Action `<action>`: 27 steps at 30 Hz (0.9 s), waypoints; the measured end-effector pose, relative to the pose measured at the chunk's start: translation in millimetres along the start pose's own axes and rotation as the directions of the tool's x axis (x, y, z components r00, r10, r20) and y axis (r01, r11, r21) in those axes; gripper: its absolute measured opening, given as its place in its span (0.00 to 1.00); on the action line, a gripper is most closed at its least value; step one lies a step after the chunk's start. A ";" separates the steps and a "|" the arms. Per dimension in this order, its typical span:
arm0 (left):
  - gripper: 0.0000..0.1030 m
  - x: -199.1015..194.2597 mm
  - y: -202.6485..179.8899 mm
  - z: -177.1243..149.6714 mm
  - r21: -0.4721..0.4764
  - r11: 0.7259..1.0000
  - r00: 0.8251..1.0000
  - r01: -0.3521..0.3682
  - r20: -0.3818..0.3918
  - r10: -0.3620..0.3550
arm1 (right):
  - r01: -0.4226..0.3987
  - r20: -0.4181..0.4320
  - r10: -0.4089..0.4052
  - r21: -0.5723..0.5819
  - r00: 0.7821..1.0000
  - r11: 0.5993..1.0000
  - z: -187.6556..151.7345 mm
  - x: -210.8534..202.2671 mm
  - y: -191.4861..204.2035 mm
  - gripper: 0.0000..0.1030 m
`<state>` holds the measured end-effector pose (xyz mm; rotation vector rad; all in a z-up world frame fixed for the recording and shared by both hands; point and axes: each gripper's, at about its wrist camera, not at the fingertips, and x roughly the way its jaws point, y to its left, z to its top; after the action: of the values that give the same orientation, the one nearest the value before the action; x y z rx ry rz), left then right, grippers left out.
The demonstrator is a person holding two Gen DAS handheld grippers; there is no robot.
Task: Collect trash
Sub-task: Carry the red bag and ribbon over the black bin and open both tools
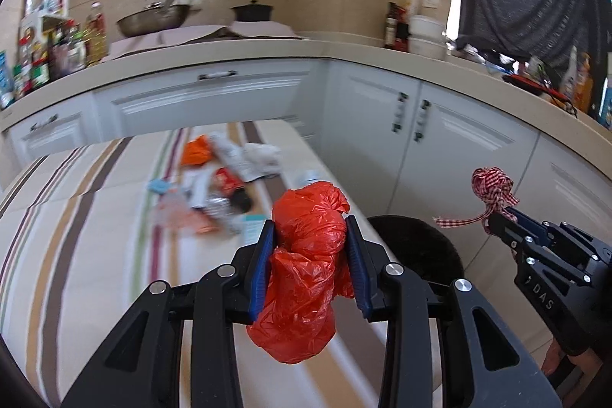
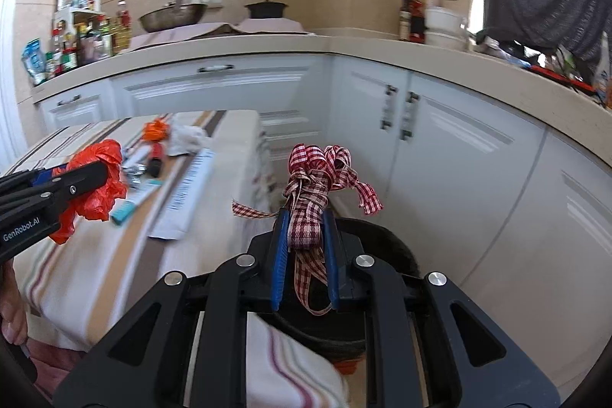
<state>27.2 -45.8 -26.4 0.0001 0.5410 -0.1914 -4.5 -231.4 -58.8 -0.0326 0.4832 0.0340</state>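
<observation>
Here: left gripper (image 1: 311, 230) clamped on a crumpled red plastic bag (image 1: 306, 266), held above the striped tablecloth (image 1: 76, 255) near its edge. Right gripper (image 2: 306, 217) pinched narrow on a red checked ribbon (image 2: 317, 178), loops bunched above the pads, held over a black bin (image 2: 397, 247) beside the table. More trash (image 1: 218, 186) lying further back on the cloth, blurred. White cabinets (image 1: 459, 140) behind.
</observation>
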 end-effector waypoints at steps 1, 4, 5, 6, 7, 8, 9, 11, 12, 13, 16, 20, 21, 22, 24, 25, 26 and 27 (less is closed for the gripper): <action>0.35 4.5 -8.3 1.1 0.009 1.000 1.000 0.008 -0.001 -0.008 | 0.006 -0.002 -0.006 0.004 1.000 1.000 -1.7 1.7 -5.6 0.16; 0.35 14.0 -25.1 5.1 0.025 1.000 1.000 0.019 -0.004 -0.019 | 0.022 -0.005 -0.022 0.010 1.000 1.000 -4.9 7.2 -20.1 0.16; 0.35 17.3 -31.4 6.8 0.029 0.999 1.000 0.024 -0.003 -0.023 | 0.024 -0.005 -0.024 0.014 1.000 1.000 -5.2 8.4 -24.3 0.16; 0.35 20.2 -37.7 8.4 0.034 0.999 1.000 0.027 0.001 -0.027 | 0.024 -0.003 -0.024 0.019 1.000 1.000 -5.4 10.4 -29.8 0.16; 0.35 23.2 -42.0 10.1 0.040 0.999 1.000 0.028 0.003 -0.028 | 0.026 -0.003 -0.026 0.022 1.000 0.999 -4.8 12.2 -32.6 0.16; 0.35 26.6 -48.2 11.1 0.046 0.999 1.000 0.030 0.008 -0.030 | 0.030 -0.002 -0.030 0.025 1.000 0.999 -4.8 15.1 -37.5 0.16; 0.35 29.6 -52.8 11.7 0.051 0.998 1.000 0.029 0.011 -0.029 | 0.031 -0.001 -0.031 0.027 1.000 0.999 -5.3 16.7 -40.7 0.16; 0.35 38.3 -62.3 13.2 0.058 0.998 1.000 0.026 0.007 -0.027 | 0.029 -0.003 -0.029 0.036 1.000 0.999 -4.1 22.4 -47.3 0.16; 0.35 43.4 -66.2 13.9 0.056 0.998 1.000 0.027 0.000 -0.027 | 0.028 -0.005 -0.028 0.040 1.000 0.999 -4.2 26.2 -51.7 0.16; 0.35 47.0 -68.5 14.5 0.054 0.998 1.000 0.027 -0.005 -0.027 | 0.029 -0.006 -0.028 0.042 1.000 0.999 -4.4 28.8 -54.3 0.16; 0.35 58.9 -78.9 15.5 0.051 0.998 0.999 0.026 -0.021 -0.025 | 0.026 -0.012 -0.026 0.049 1.000 0.998 -5.9 36.2 -62.3 0.16; 0.35 75.8 -92.6 16.0 0.061 0.998 0.998 0.026 -0.050 -0.023 | 0.022 -0.017 -0.021 0.062 1.000 0.998 -4.8 45.4 -72.0 0.17; 0.35 78.9 -95.1 16.0 0.063 0.998 0.998 0.026 -0.058 -0.022 | 0.020 -0.019 -0.019 0.065 1.000 0.998 -4.6 48.3 -74.4 0.17; 0.35 84.0 -97.7 16.2 0.065 0.998 0.997 0.027 -0.070 -0.022 | 0.018 -0.021 -0.017 0.067 1.000 0.998 -4.5 51.2 -76.4 0.17; 0.35 92.0 -100.9 16.5 0.062 0.998 0.996 0.026 -0.088 -0.020 | 0.016 -0.026 -0.014 0.072 1.000 0.997 -4.4 56.4 -79.8 0.17; 0.35 96.3 -101.6 17.2 0.058 0.998 0.995 0.027 -0.098 -0.021 | 0.014 -0.029 -0.012 0.074 1.000 0.997 -4.2 59.6 -81.6 0.17; 0.35 99.7 -102.6 17.6 0.057 0.998 0.994 0.025 -0.103 -0.019 | 0.013 -0.031 -0.011 0.075 0.999 0.997 -4.0 61.9 -83.4 0.17; 0.35 103.3 -103.6 18.0 0.057 0.998 0.994 0.022 -0.109 -0.016 | 0.012 -0.034 -0.009 0.078 0.999 0.997 -3.9 65.2 -85.2 0.17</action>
<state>104.4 -167.2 -58.6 0.0626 0.6436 -0.2264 54.8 -315.0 -90.5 0.0408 0.5176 0.0043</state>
